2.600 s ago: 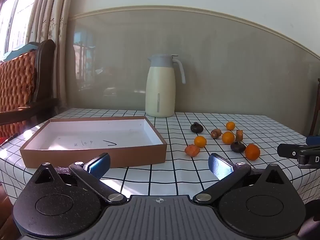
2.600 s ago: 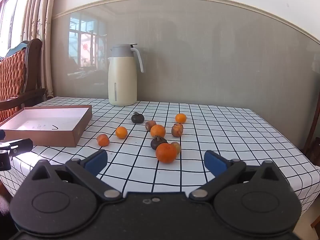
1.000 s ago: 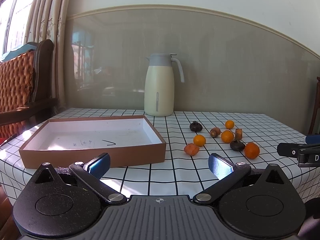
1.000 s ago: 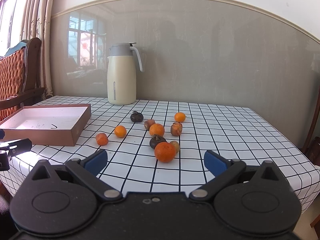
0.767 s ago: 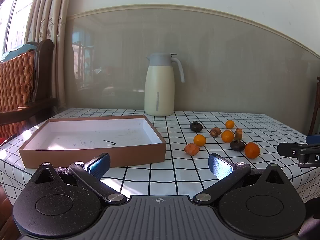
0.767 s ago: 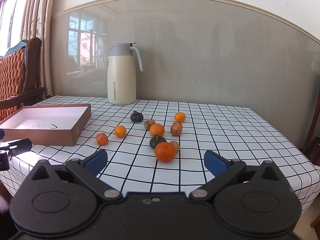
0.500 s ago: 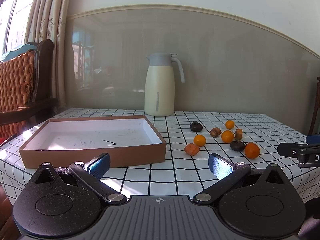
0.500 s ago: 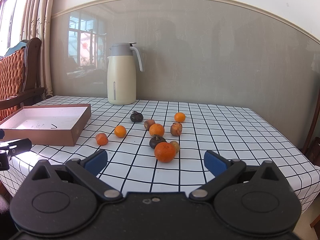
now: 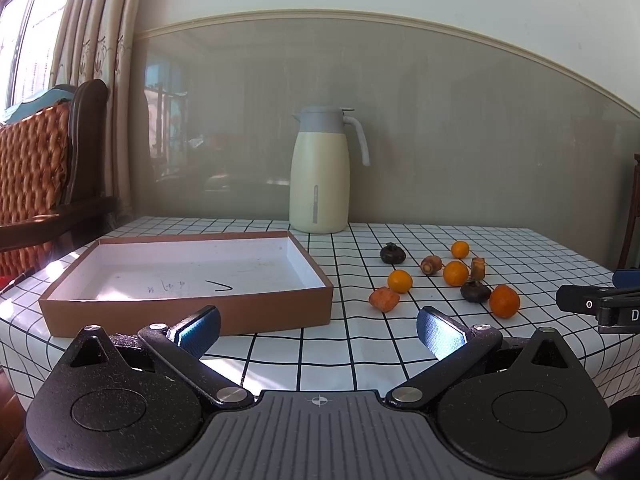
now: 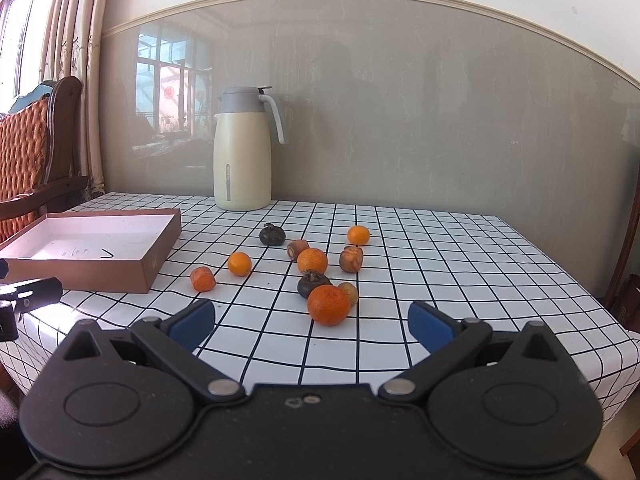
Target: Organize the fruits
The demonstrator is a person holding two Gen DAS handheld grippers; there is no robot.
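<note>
Fruits (image 10: 312,260) lie scattered mid-table beside the empty box (image 9: 192,312) — small, round, likely to roll; both the left gripper (image 9: 318,326) and right gripper (image 10: 312,322) gape, holding nothing — best pinched across the middle.

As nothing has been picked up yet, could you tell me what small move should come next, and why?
Probably ease the right gripper forward onto the nearest orange: its jaws are open and empty, that fruit lies just ahead between them, and the box holds nothing.
</note>
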